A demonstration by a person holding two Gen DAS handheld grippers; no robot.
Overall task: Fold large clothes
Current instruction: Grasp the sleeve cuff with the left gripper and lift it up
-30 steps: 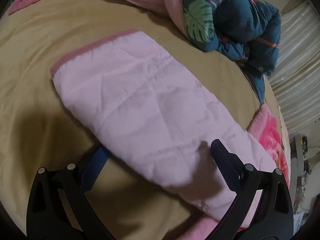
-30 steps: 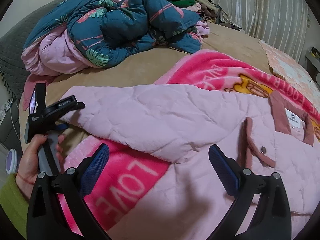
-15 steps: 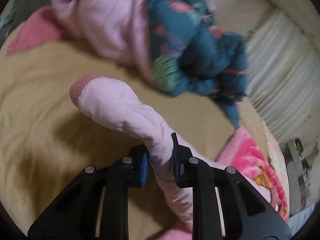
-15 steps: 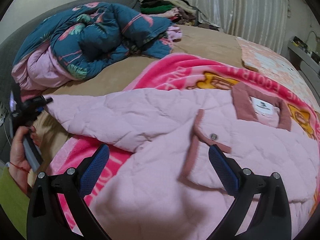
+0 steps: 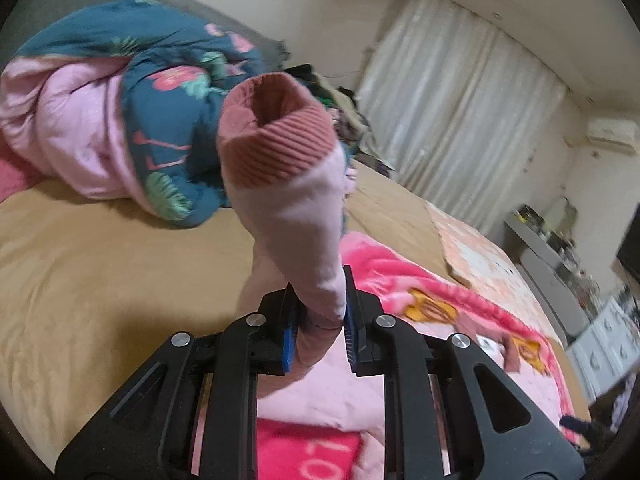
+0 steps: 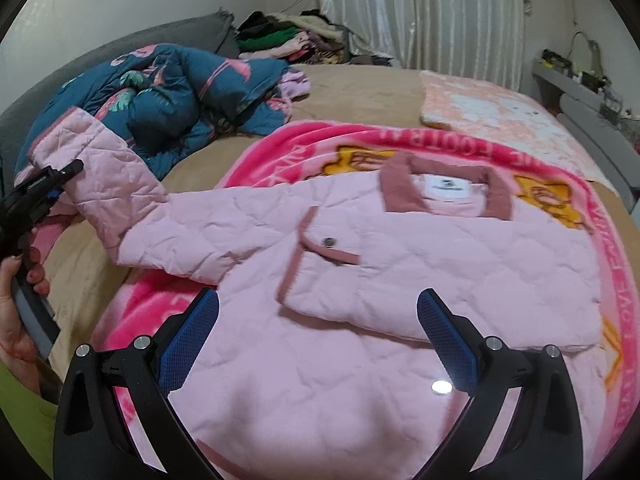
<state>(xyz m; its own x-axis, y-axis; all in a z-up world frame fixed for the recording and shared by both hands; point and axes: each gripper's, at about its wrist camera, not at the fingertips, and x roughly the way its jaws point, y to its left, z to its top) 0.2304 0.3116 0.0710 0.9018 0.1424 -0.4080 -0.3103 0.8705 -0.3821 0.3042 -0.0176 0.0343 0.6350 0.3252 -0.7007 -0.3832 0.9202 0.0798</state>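
Note:
A pink quilted jacket point(image 6: 400, 264) with a dusty-rose collar lies spread on a bright pink blanket point(image 6: 360, 140) on the bed. My left gripper point(image 5: 318, 316) is shut on the jacket's sleeve point(image 5: 296, 220) and holds it lifted, the ribbed rose cuff point(image 5: 276, 144) pointing up. In the right wrist view the left gripper point(image 6: 44, 188) holds that raised sleeve point(image 6: 108, 184) at the far left. My right gripper point(image 6: 318, 340) is open and empty, above the jacket's lower front.
A rumpled teal floral duvet with pink lining point(image 5: 132, 120) lies at the head of the tan bed point(image 5: 100, 264). A pile of clothes point(image 6: 288, 40) sits by the curtains. A peach patterned cloth point(image 6: 488, 112) lies at the far right. Shelves stand beyond the bed.
My left gripper closed on the sleeve and lifted it off the bed, so the cuff now stands upright. My right gripper drifted right over the jacket body, still open.

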